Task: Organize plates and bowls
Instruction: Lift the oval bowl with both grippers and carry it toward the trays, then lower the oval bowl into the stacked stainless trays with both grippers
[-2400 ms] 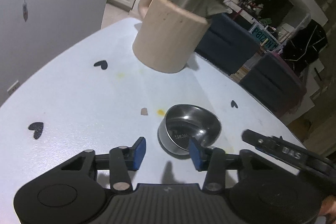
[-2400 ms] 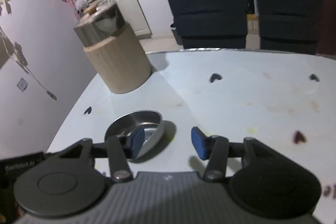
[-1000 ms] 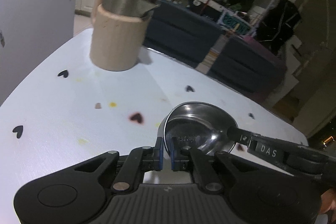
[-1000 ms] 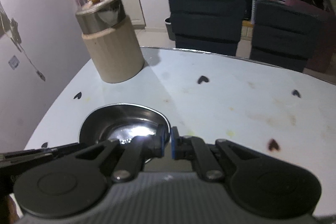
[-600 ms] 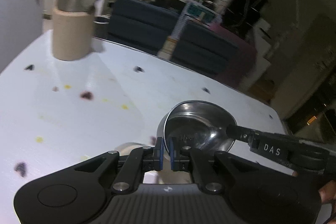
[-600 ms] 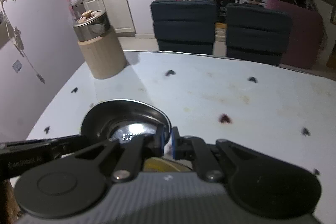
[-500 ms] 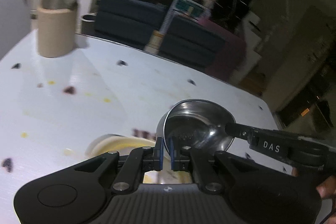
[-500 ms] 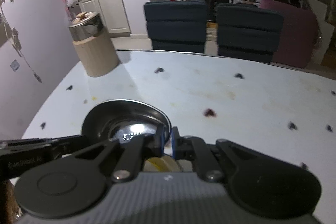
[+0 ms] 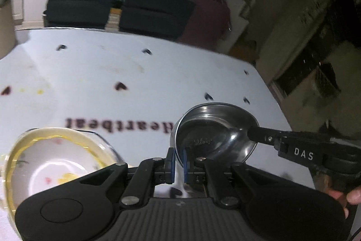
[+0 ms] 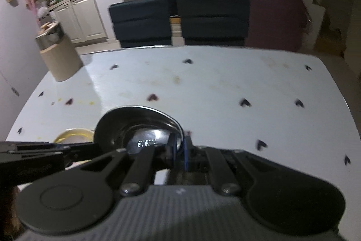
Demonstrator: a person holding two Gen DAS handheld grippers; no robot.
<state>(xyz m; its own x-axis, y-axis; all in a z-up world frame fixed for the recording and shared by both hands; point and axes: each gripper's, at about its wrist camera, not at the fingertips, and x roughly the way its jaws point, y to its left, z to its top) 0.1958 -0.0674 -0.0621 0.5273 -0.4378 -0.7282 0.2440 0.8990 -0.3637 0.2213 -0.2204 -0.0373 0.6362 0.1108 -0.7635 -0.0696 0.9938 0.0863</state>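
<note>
A small steel bowl is held off the white table by both grippers. My left gripper is shut on its near rim. My right gripper is shut on the rim of the same bowl and enters the left wrist view from the right as a black arm. A white bowl with a yellow rim stands on the table at the lower left, below and left of the steel bowl. Its edge shows in the right wrist view.
A beige jug with a steel lid stands at the table's far left corner. The white table bears dark heart marks and stains. Dark chairs stand beyond the far edge. The table's right edge is close.
Both grippers closed on the steel bowl, lifted it and carried it right and back, away from the jug. The yellow-rimmed bowl has come into view below it.
</note>
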